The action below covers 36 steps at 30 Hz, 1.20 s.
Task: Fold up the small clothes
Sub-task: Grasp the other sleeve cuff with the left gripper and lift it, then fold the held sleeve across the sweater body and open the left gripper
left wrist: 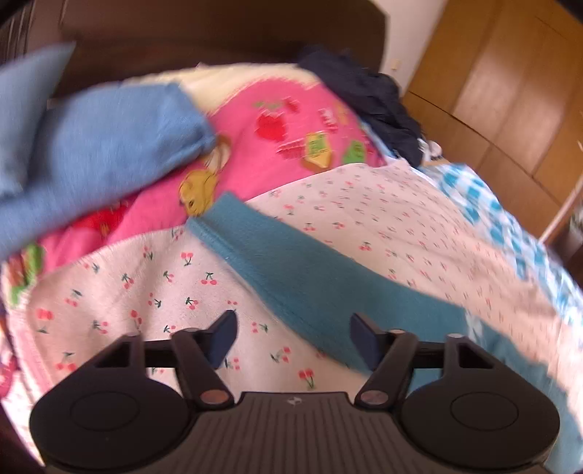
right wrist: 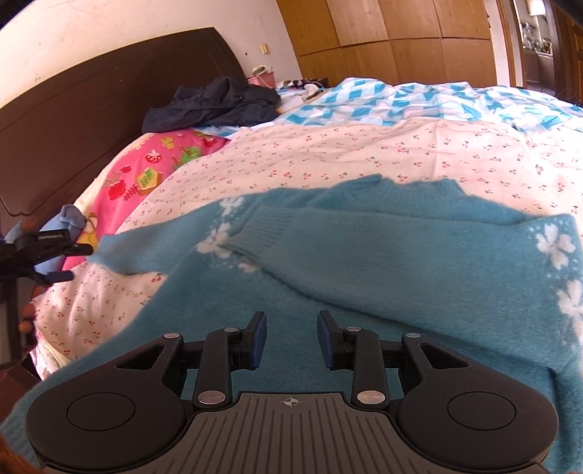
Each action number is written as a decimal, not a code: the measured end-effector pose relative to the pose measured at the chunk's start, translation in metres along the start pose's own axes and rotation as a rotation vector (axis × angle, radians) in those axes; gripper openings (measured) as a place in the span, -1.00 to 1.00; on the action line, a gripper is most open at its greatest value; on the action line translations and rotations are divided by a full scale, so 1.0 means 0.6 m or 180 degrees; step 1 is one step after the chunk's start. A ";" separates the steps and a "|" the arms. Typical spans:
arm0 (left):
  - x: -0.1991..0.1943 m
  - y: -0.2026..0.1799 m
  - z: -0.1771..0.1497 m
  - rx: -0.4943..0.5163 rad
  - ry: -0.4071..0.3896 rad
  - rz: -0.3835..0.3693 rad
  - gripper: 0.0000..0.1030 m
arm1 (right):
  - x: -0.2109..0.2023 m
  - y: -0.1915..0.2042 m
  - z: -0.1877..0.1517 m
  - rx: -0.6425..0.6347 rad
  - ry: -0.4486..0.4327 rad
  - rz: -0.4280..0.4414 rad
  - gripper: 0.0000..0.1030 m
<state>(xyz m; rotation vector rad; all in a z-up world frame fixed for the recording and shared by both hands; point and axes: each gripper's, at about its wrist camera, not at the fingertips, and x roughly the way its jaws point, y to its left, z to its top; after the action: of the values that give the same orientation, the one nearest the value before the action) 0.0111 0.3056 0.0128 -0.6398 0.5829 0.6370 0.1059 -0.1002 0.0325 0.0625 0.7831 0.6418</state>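
A small teal knit sweater (right wrist: pixel 364 262) with white flower patterns lies flat on the cherry-print sheet (right wrist: pixel 328 160). One sleeve is folded across its body; the other sleeve (left wrist: pixel 309 273) stretches out to the left. My left gripper (left wrist: pixel 291 328) is open and empty, just above that outstretched sleeve near its cuff. It also shows at the left edge of the right wrist view (right wrist: pixel 73 260). My right gripper (right wrist: pixel 291 328) is open and empty, low over the sweater's lower body.
A pink fruit-print blanket (left wrist: pixel 284 146) and a blue pillow (left wrist: pixel 102 153) lie by the dark headboard (right wrist: pixel 91 109). Dark clothing (right wrist: pixel 215 102) is heaped at the bed head. A blue-and-white checked quilt (right wrist: pixel 419 102) lies beyond. Wooden wardrobes (right wrist: pixel 400 32) stand behind.
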 end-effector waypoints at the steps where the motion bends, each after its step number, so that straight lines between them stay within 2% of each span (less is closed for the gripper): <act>1: 0.016 0.013 0.006 -0.0108 0.0006 -0.0011 0.18 | 0.007 0.005 0.002 0.0003 0.0012 0.0014 -0.41; 3: 0.045 0.024 0.018 -0.0193 -0.0022 0.0044 0.05 | 0.020 0.014 0.007 0.0009 0.0044 0.0044 -0.41; 5: 0.071 0.028 0.026 -0.0207 -0.0035 0.0096 0.01 | 0.031 0.021 0.009 0.0007 0.0083 0.0069 -0.41; 10: 0.118 0.046 0.035 -0.0451 -0.0091 0.0110 0.00 | 0.046 0.033 0.009 -0.0015 0.0143 0.0096 -0.41; 13: 0.136 0.054 0.041 -0.0506 -0.0196 0.0109 0.00 | 0.049 0.035 0.009 -0.0014 0.0155 0.0103 -0.41; 17: 0.160 0.051 0.051 -0.0506 -0.0210 0.0172 0.00 | 0.054 0.035 0.010 0.0018 0.0163 0.0091 -0.41; 19: 0.160 0.042 0.054 -0.0434 -0.0209 0.0197 -0.16 | 0.054 0.033 0.010 0.0057 0.0156 0.0106 -0.41; 21: 0.150 0.032 0.060 -0.0370 -0.0196 0.0130 -0.66 | 0.049 0.030 0.010 0.0092 0.0111 0.0116 -0.41; 24: 0.120 0.007 0.071 -0.0329 -0.0267 -0.0100 -0.71 | 0.039 0.021 0.008 0.0147 0.0041 0.0128 -0.41; 28: 0.054 -0.074 0.086 -0.0101 -0.0313 -0.0664 -0.72 | 0.018 -0.003 0.003 0.0297 -0.0056 0.0123 -0.41; 32: -0.018 -0.207 0.077 0.0228 -0.0208 -0.1446 -0.72 | -0.012 -0.042 -0.005 0.0511 -0.0214 0.0048 -0.41; 36: -0.074 -0.368 0.016 0.0695 0.0037 -0.2199 -0.71 | -0.043 -0.099 -0.021 0.0826 -0.0374 -0.0097 -0.40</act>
<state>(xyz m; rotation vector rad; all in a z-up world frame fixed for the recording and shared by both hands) 0.1369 0.1574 0.1272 -0.5901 0.3963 -0.0775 0.1143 -0.1651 0.0234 0.3221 0.7484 0.5001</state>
